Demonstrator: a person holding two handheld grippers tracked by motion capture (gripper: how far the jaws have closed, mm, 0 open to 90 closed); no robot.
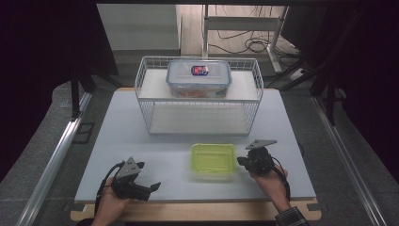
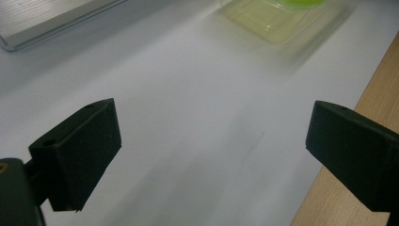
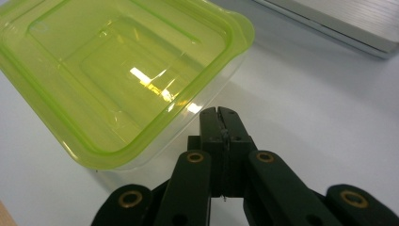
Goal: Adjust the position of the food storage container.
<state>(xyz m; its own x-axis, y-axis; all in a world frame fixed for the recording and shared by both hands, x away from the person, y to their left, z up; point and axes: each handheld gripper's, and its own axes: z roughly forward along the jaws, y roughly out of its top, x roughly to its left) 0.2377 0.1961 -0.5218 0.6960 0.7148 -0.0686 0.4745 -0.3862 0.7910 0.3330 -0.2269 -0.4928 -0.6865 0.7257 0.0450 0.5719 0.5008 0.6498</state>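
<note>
one green-lidded container (image 1: 213, 161) sits near the front middle of the white table (image 1: 122, 141), between the two grippers. the right gripper (image 1: 241, 161) is just beside its right edge, jaws clenched together with nothing between them; in the right gripper view the closed tips (image 3: 219, 114) sit close against the rim of the container (image 3: 117, 80), though whether they touch it cannot be told. that view also shows the lid's stepped, ridged top and a small tab at one corner, which the high view is too coarse to give. the left gripper (image 1: 156, 186) rests near the front left, well apart from the container, jaws spread wide and released; the left gripper view has bare table between them and the container (image 2: 277, 21) farther off. behind, one wire basket (image 1: 200, 99) holds one clear box (image 1: 199, 77) with a blue-rimmed lid on its upper shelf.
</note>
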